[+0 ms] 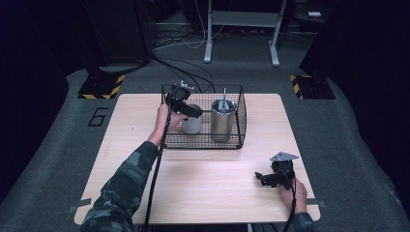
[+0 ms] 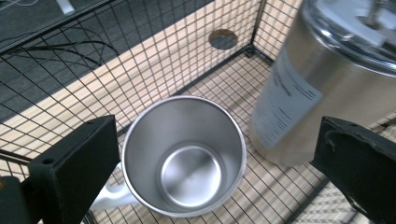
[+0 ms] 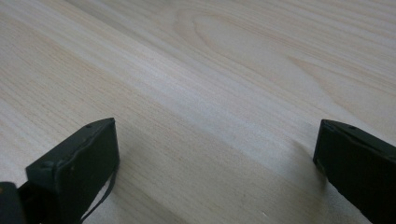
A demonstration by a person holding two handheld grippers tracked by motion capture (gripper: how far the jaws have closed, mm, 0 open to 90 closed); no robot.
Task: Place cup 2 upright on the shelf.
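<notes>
- High view, nearest edge: right gripper (image 1: pixel 263 178) low over the bare front right part of the wooden table (image 1: pixel 203 179), held by a hand (image 1: pixel 294 193) coming in from the bottom.
- Right gripper view: jaws spread wide apart, nothing between them but pale wood grain.
- Farther back, past the table's middle: black wire basket (image 1: pixel 203 143) standing on the wood.
- Inside the basket, left side: small steel mug (image 2: pixel 184 154) with a white handle (upright, empty, its shiny bottom showing).
- Just beside the mug, to its right: taller steel tumbler (image 2: pixel 303 98) with a clear lid and a paper label on its side.
- Above the mug: left gripper (image 1: pixel 193 112), jaws wide apart on either side of the rim, gripping nothing.
- Beyond the table: grey carpet (image 1: pixel 338 125), cables, metal stand legs (image 1: pixel 208 48).
</notes>
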